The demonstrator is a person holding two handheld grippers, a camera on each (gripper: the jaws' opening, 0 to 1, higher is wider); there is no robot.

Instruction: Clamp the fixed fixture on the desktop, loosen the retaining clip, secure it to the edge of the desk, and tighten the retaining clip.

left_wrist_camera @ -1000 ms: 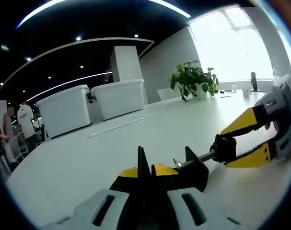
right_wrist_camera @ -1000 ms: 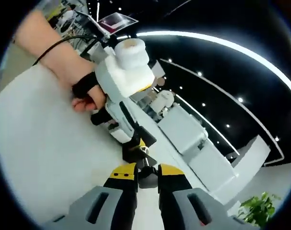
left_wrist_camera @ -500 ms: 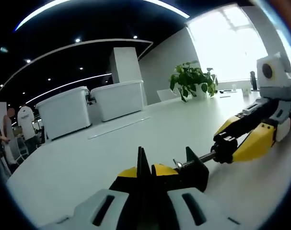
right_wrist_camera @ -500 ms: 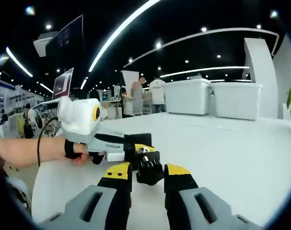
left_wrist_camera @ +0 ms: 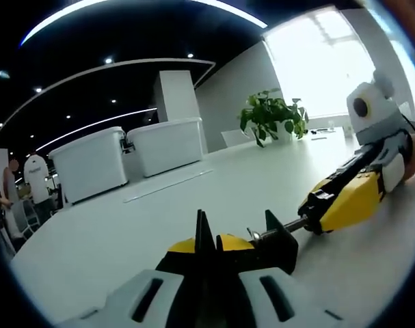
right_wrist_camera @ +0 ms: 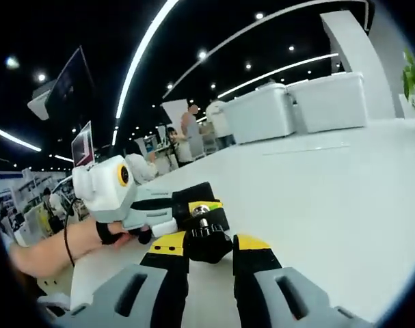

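Left gripper (left_wrist_camera: 208, 240): gripping the black metal C-clamp fixture (left_wrist_camera: 272, 240) at 6 o'clock.
Right gripper (left_wrist_camera: 323, 205): closing on its screw knob at 3 o'clock.

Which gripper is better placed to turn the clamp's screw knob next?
The right gripper. Its jaws are shut on the black knob at the screw's end, so a twist should loosen it. The left gripper is shut on the clamp body, holding it steady on the white desk.

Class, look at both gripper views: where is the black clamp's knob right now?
In the right gripper view the knob sits low at centre, between the right gripper jaws, just ahead of the left gripper, above the white desk.
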